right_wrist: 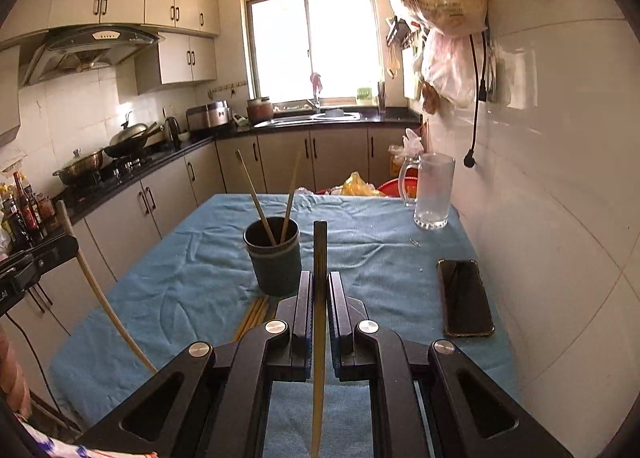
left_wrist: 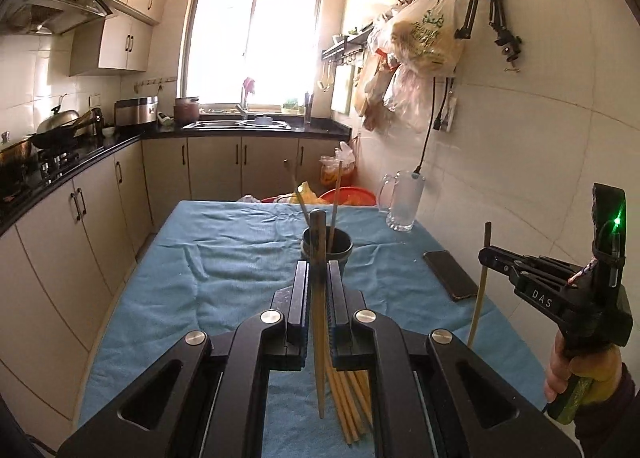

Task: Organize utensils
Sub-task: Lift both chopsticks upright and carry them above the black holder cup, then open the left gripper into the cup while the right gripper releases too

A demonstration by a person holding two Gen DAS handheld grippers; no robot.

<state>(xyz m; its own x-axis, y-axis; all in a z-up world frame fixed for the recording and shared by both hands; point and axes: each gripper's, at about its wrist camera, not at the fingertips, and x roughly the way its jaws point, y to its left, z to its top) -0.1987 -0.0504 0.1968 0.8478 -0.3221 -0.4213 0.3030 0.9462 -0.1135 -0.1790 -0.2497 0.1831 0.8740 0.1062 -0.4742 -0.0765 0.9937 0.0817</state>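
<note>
Here, each tool grips one chopstick above the blue-clothed surface (left_wrist: 224, 258).
Left tool (left_wrist: 319, 270) and right tool (right_wrist: 320, 282) — both clamped on a chopstick (left_wrist: 320, 322) (right_wrist: 319, 322); dark cup (right_wrist: 273, 258) holds two, more lie loose (left_wrist: 352, 402).

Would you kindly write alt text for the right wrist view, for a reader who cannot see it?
The right hand-held gripper is shut on a single chopstick above a table covered in blue cloth. Ahead stands a dark cup holding two chopsticks, with loose ones lying beside it, a phone to the right and a glass mug beyond.
</note>
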